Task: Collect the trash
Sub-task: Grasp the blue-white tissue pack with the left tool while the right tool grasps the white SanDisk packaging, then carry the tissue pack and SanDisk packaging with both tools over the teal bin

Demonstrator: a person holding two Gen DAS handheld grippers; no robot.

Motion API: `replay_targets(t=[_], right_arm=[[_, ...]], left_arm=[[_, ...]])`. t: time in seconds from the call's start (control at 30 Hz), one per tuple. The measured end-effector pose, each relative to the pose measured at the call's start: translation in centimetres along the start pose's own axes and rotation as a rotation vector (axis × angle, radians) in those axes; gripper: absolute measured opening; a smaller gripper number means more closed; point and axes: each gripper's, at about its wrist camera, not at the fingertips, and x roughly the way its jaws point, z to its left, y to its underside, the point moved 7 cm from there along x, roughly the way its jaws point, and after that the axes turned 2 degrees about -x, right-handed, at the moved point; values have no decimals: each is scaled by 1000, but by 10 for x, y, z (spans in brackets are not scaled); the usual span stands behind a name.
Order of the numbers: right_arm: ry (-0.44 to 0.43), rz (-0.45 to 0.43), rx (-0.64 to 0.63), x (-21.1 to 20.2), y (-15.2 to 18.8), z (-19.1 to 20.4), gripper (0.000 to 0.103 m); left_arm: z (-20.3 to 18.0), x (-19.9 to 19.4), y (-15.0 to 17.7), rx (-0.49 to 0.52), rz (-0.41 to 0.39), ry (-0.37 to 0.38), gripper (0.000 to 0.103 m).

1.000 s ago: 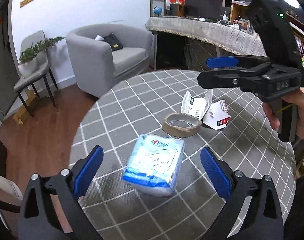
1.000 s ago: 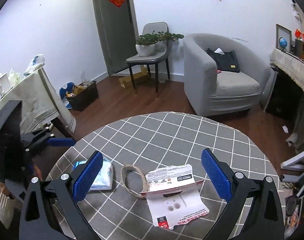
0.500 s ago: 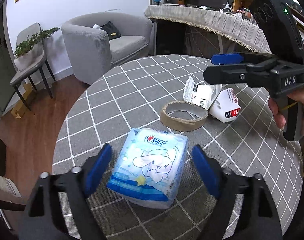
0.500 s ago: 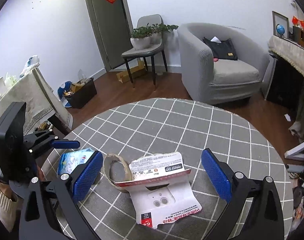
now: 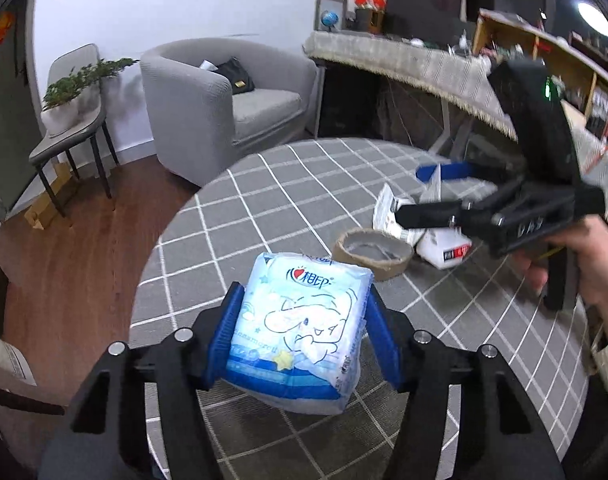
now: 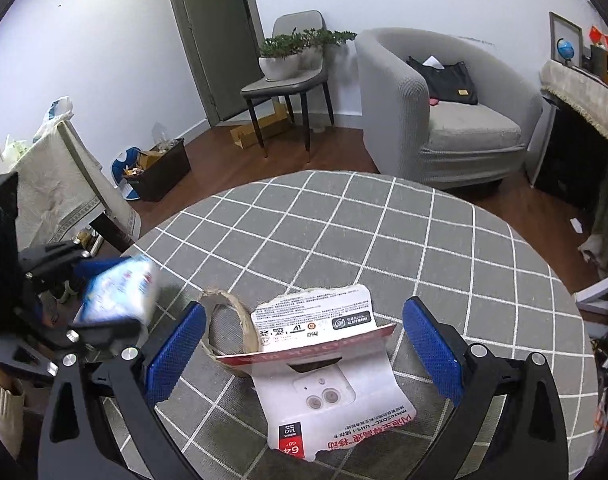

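My left gripper (image 5: 304,332) is shut on a blue and white tissue pack (image 5: 304,320) and holds it a little above the round table (image 5: 304,184). The pack also shows, blurred, in the right wrist view (image 6: 118,296). My right gripper (image 6: 304,352) is open with its pads on either side of a torn white and red card package (image 6: 328,360) lying on the table. A brown empty tape ring (image 6: 228,320) lies just left of the package; it also shows in the left wrist view (image 5: 374,250).
The table has a grey checked cloth (image 6: 384,240). A grey armchair (image 6: 444,112), a chair with a plant (image 6: 292,68) and a black bin of rubbish (image 6: 160,168) stand on the wood floor beyond. A draped side table (image 6: 60,184) is at the left.
My left gripper closed on the tissue pack and lifted it off the table. My right gripper moved down and forward around the card package, still open.
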Motion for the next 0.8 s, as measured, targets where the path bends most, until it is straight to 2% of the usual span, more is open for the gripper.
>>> replay_targets(t=[0.17,0.23,0.27,0.4,0.57,0.8], right_arm=[[54,13,6,4,2,-4,99],[49,7,18,3,0,-5,81],[52,6,24,2,-2,-6,76],[88,11,28,2,-6,-5,76],[175,-50,30,-13,-20,-1,76],[157,-101,29,-28,-32,27,76]], left_arm=[[6,-9,-5,-54,-43,-19,62],[9,-14,-5,-76,-59,-30,62],[12,-16,-5,-96,-66,-35,62],[22,-28,-4,-150,-96,-57,62],[30,-47,6,-205,-134,-101,62],[54,-72,19,-265,-166,-197,62]])
